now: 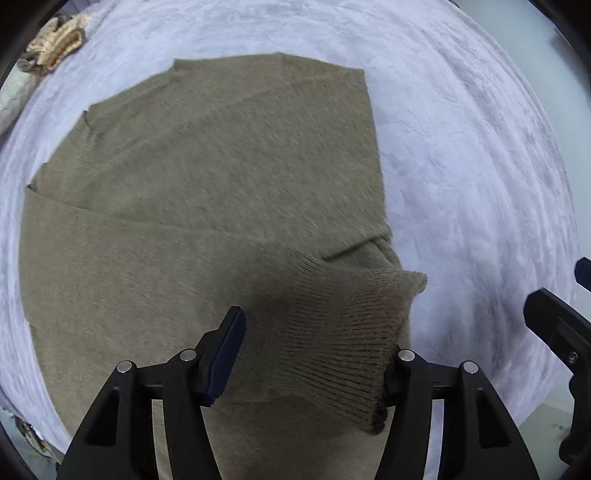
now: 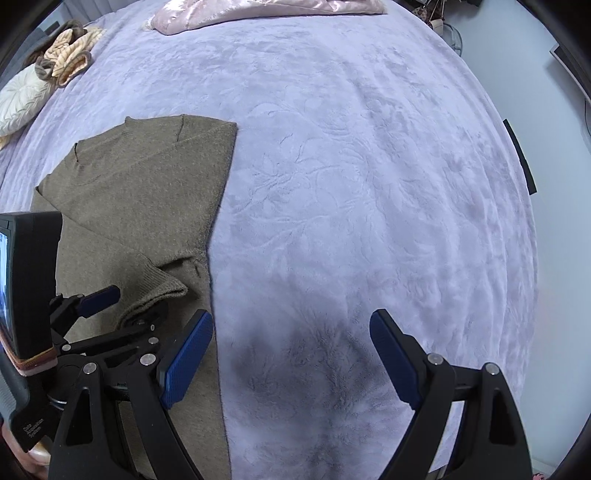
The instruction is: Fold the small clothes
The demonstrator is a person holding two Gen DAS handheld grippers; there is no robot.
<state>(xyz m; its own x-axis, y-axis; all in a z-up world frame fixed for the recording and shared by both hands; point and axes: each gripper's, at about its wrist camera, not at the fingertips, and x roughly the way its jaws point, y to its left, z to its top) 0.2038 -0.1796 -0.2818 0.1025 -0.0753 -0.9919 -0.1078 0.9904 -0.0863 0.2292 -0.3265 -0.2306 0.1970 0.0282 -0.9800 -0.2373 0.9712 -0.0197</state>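
An olive-brown knit sweater (image 1: pixel 192 192) lies flat on the lavender bedspread (image 1: pixel 461 166), with one sleeve folded across its body. My left gripper (image 1: pixel 317 325) is open just above the sweater. The ribbed sleeve cuff (image 1: pixel 343 332) drapes over its right finger and hides it, while the left finger's pad (image 1: pixel 227 350) is bare. In the right wrist view the sweater (image 2: pixel 140 192) sits at the left, with the left gripper (image 2: pixel 136 304) and cuff (image 2: pixel 159 291) beside its edge. My right gripper (image 2: pixel 291 354) is open over bare bedspread (image 2: pixel 369 184), its left pad (image 2: pixel 186 363) above the sweater's right edge.
A cream and brown crumpled garment (image 2: pixel 70 48) lies at the bed's far left corner beside a white pillow (image 2: pixel 22 99). Pink satin fabric (image 2: pixel 258 11) lies at the far end. A pale wall (image 2: pixel 554 92) runs along the bed's right side.
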